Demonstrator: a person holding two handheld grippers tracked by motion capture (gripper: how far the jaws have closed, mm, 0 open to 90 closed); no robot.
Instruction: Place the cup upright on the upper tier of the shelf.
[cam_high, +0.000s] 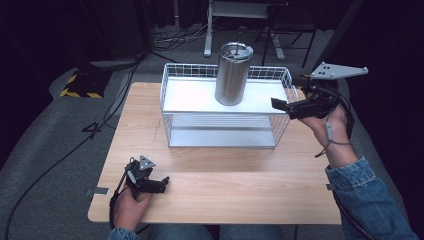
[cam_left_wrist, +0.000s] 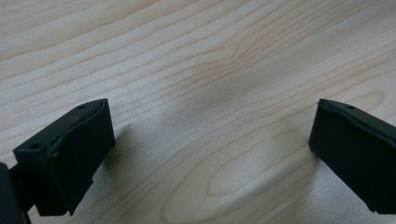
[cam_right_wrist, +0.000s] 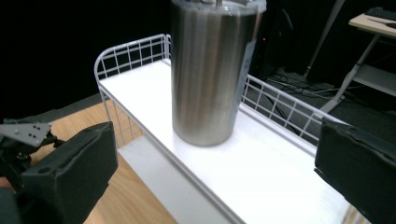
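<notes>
A tall brushed-steel tumbler (cam_high: 233, 74) with a lid stands upright on the top shelf of a white wire rack (cam_high: 175, 90). My right gripper (cam_high: 281, 105) hovers at the rack's right end, level with the top shelf, pointing left at the tumbler. In the right gripper view the tumbler (cam_right_wrist: 208, 74) stands ahead of my right gripper (cam_right_wrist: 219, 149), whose jaws are open wide and apart from it. My left gripper (cam_high: 161, 184) rests low over the table's front left. It is open over bare wood (cam_left_wrist: 210, 93) with nothing between its jaws.
The rack has a lower shelf (cam_high: 220, 136) under the top one and a low wire rim (cam_right_wrist: 130, 51). The wooden table (cam_high: 225, 185) has free room in front of the rack. Cables and a desk frame (cam_high: 240, 10) lie on the floor beyond.
</notes>
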